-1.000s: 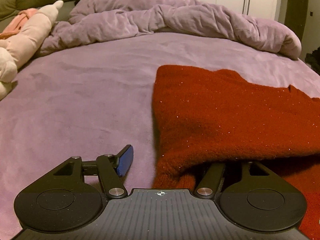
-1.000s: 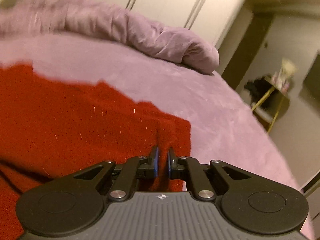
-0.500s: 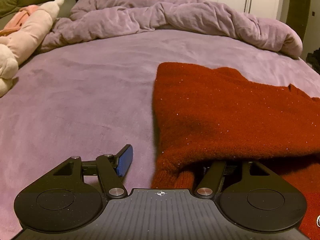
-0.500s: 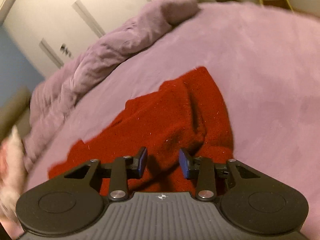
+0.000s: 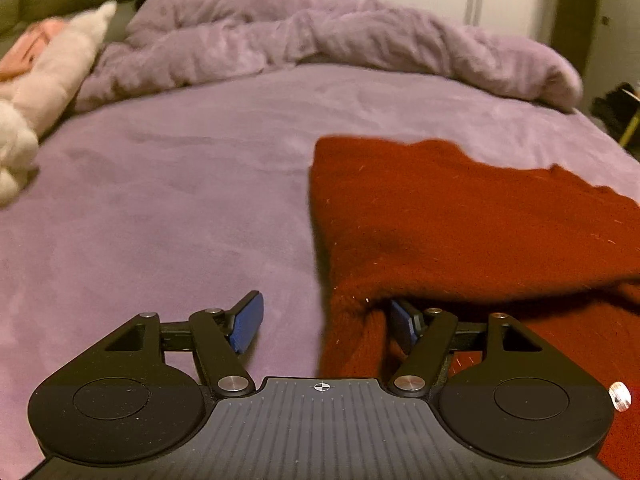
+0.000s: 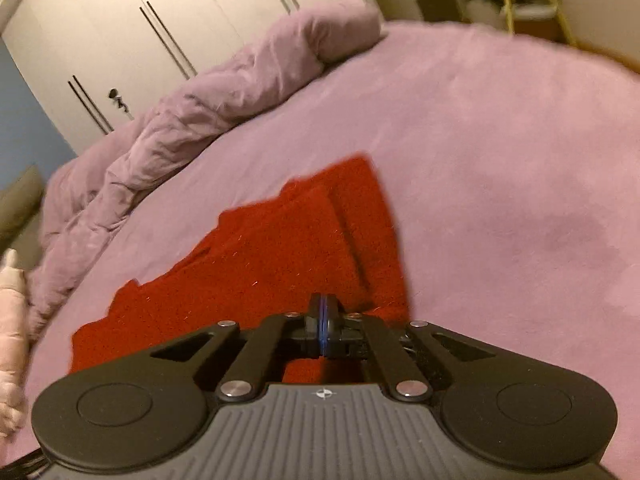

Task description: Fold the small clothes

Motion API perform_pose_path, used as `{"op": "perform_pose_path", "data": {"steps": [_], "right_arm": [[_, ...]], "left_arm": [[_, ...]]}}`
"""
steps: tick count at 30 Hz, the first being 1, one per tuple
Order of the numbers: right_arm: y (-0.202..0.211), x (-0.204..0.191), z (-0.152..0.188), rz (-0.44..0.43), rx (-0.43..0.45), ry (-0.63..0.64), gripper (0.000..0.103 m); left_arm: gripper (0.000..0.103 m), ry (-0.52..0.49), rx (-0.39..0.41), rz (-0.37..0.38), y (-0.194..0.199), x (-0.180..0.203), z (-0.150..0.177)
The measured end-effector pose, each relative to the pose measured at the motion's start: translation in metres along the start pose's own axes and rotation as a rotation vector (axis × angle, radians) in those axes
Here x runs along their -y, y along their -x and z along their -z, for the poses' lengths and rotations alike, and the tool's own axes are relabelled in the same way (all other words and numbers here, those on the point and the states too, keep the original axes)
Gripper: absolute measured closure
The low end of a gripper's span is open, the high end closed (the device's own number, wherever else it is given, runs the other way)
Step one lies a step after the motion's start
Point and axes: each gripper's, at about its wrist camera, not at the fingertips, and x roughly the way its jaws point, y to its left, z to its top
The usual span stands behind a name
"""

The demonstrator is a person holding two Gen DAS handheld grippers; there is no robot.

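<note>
Sweater (image 5: 460,220) on bed (image 5: 180,208), bunched duvet (image 5: 320,44) behind, plush toy (image 5: 36,80) far left

- No text, label, brand or number can be read in either wrist view.
- The only sign is a small white crosshair mark on each ribbed dark grey gripper housing (image 5: 324,432) (image 6: 324,436).

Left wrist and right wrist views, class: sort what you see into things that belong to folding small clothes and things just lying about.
Belongs to the job:
red knitted garment
left hand-held gripper, open
right hand-held gripper, shut
purple bed cover, the folding surface

Just lying about:
rumpled purple duvet
plush toy
white wardrobe
</note>
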Motion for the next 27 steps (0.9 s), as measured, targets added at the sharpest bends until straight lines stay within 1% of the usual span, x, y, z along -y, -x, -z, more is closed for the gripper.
{"op": "perform_pose_path", "data": {"steps": [1,2,4,6,7,8,9,10,12,13,15,17,18,19,20,21,23,25,26,27], "right_arm": [[0.009,-0.007,-0.003,0.021,0.061,0.052,0.097],[0.012,-0.017,-0.007,0.008,0.087,0.106,0.097],[0.004,-0.038,-0.014,-0.023,0.058,0.184,0.097],[-0.014,-0.064,-0.014,-0.052,0.003,0.269,0.097],[-0.023,-0.077,-0.011,-0.056,-0.004,0.321,0.097],[-0.032,-0.086,-0.007,-0.052,-0.01,0.367,0.097],[-0.039,-0.093,-0.002,-0.036,-0.013,0.408,0.097],[-0.046,-0.096,0.003,-0.015,-0.025,0.444,0.097],[-0.06,-0.093,0.015,0.036,-0.061,0.515,0.099],[-0.062,-0.086,0.021,0.049,-0.046,0.562,0.102],[-0.065,-0.077,0.026,0.06,-0.018,0.622,0.103],[-0.073,-0.074,0.02,0.058,-0.015,0.616,0.103],[-0.077,-0.08,0.018,0.073,-0.005,0.632,0.103],[-0.084,-0.082,0.018,0.09,0.006,0.651,0.103],[-0.091,-0.084,0.015,0.096,0.013,0.659,0.103],[-0.096,-0.087,0.012,0.086,0.016,0.646,0.103],[-0.093,-0.077,0.004,0.041,0.002,0.584,0.103],[-0.076,-0.068,-0.004,-0.009,-0.014,0.492,0.103],[-0.064,-0.065,-0.004,-0.028,-0.022,0.451,0.103],[-0.048,-0.063,0.0,-0.054,-0.023,0.425,0.094]], "left_arm": [[0.03,-0.005,0.023,-0.001,0.009,-0.001,-0.003],[0.031,0.004,0.052,-0.002,0.016,-0.001,-0.008],[0.031,0.027,0.094,0.01,0.019,0.003,-0.024],[0.031,0.037,0.105,0.037,0.009,0.016,-0.04],[0.031,0.041,0.109,0.051,0.001,0.022,-0.046],[0.031,0.037,0.104,0.066,-0.011,0.03,-0.05],[0.032,0.031,0.081,0.067,-0.025,0.039,-0.052],[0.035,0.016,0.044,0.05,-0.042,0.048,-0.051],[0.037,-0.038,-0.02,0.047,-0.066,0.063,-0.041],[0.034,-0.055,-0.022,0.038,-0.074,0.068,-0.036],[0.028,-0.063,0.004,0.02,-0.083,0.069,-0.033],[0.024,-0.044,-0.01,0.023,-0.093,0.067,-0.039],[0.022,-0.049,-0.011,0.018,-0.097,0.068,-0.042],[0.017,-0.077,-0.004,0.001,-0.102,0.07,-0.045],[0.015,-0.107,0.005,-0.015,-0.104,0.073,-0.045],[0.013,-0.132,0.015,-0.031,-0.105,0.075,-0.045],[0.014,-0.103,0.015,-0.028,-0.101,0.073,-0.047],[0.022,-0.062,0.024,-0.011,-0.086,0.069,-0.043],[0.022,-0.048,0.032,0.006,-0.078,0.068,-0.039],[0.022,-0.041,0.041,0.021,-0.071,0.068,-0.034]]}}
